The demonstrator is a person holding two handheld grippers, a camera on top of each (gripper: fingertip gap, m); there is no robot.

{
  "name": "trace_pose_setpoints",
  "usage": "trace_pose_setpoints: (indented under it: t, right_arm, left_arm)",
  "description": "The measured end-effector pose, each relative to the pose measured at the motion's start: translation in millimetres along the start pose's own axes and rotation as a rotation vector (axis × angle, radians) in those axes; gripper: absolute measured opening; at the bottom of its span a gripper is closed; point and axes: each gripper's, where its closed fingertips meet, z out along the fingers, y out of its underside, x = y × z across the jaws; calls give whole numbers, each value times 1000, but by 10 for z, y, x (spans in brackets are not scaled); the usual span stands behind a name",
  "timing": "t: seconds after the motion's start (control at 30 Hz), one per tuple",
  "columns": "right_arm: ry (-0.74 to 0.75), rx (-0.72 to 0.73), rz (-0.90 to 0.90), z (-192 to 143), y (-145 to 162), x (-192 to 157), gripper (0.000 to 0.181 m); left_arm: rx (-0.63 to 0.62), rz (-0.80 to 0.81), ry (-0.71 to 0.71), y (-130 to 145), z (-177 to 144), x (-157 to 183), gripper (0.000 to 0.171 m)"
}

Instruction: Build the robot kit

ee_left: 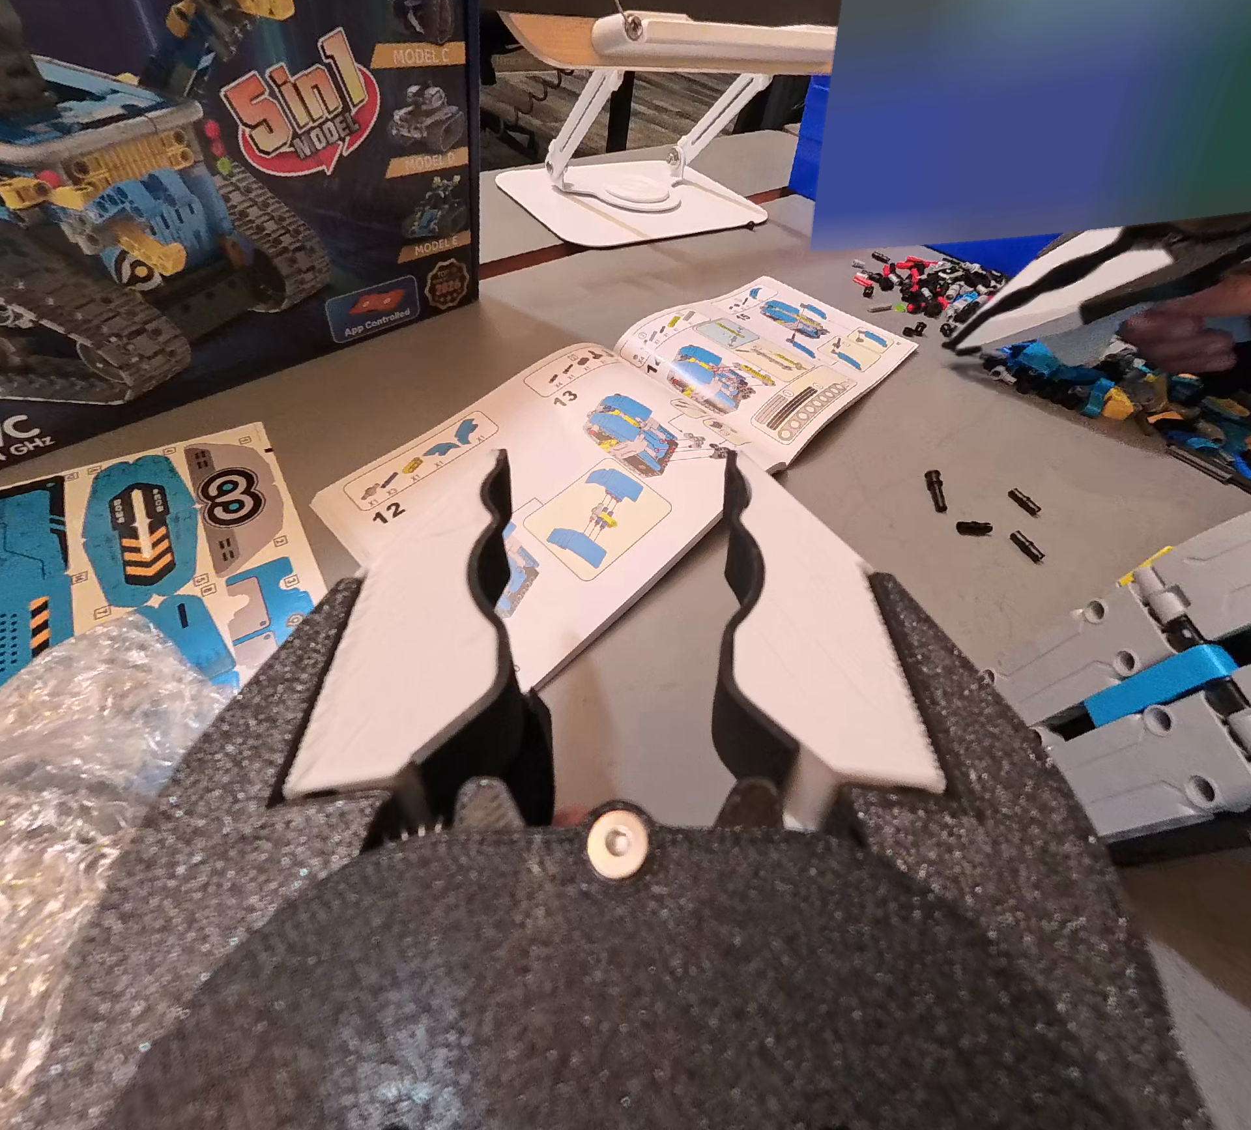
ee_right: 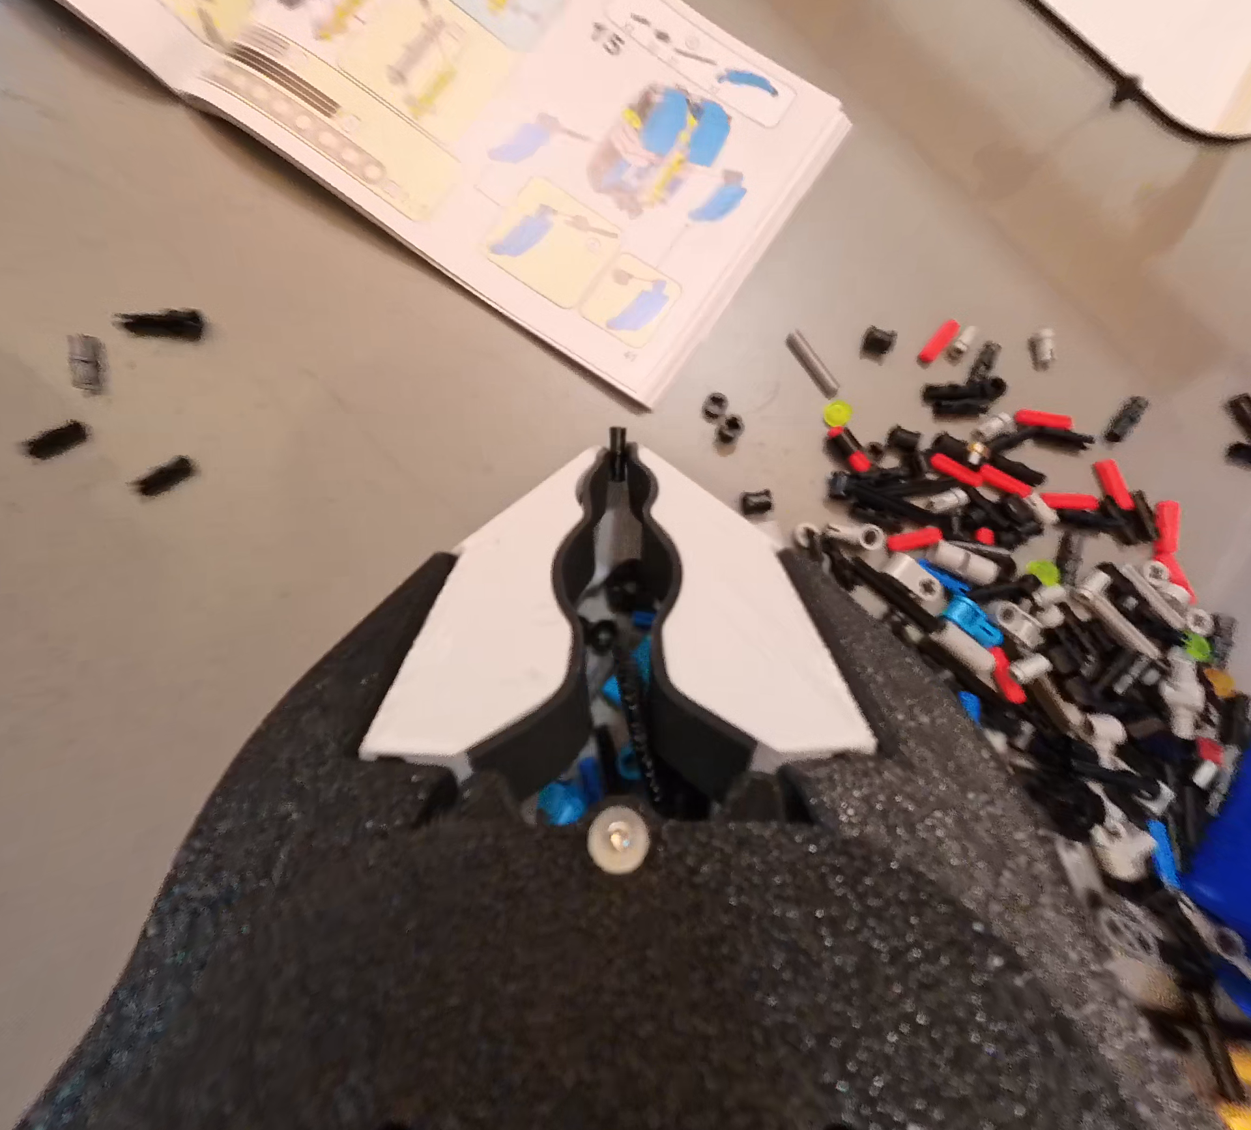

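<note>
Pin (ee_right: 617,446), small, black, likely stiff and light, pinched at tip of right gripper (ee_right: 617,454); parts pile (ee_right: 1002,590) at 3 o'clock. Left gripper (ee_left: 612,461) spread, empty, above booklet (ee_left: 609,420).

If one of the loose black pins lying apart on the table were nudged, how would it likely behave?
The black pins are short round cylinders, so a sideways nudge would probably roll them across the smooth grey table. They look tiny and light, so likely to skitter away. The right gripper pinches one at its very tips; so small a hold could let it pivot or slip.
</note>
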Motion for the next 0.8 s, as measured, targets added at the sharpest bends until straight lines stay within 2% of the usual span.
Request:
trace_pose_setpoints:
  t: [0.17, 0.4, 0.5, 0.7, 0.8]
  right_arm:
    - [-230, 42, -49, -74, -141, -531, 5]
    - [-465, -33, -171, -66, -64, -1258, 5]
    - [-453, -54, -247, -17, -7, -1368, 5]
    - [-443, -72, -227, 51, 31, -1348, 5]
    - [-428, -58, -213, 52, 6, -1296, 12]
  left_arm:
    - [-1, -2, 1, 3, 2, -1, 63]
    - [-3, -2, 1, 5, 4, 0, 63]
    - [0, -1, 1, 1, 2, 0, 63]
    - [-7, -2, 0, 12, 8, -1, 63]
    - [-10, 0, -1, 16, 11, 0, 63]
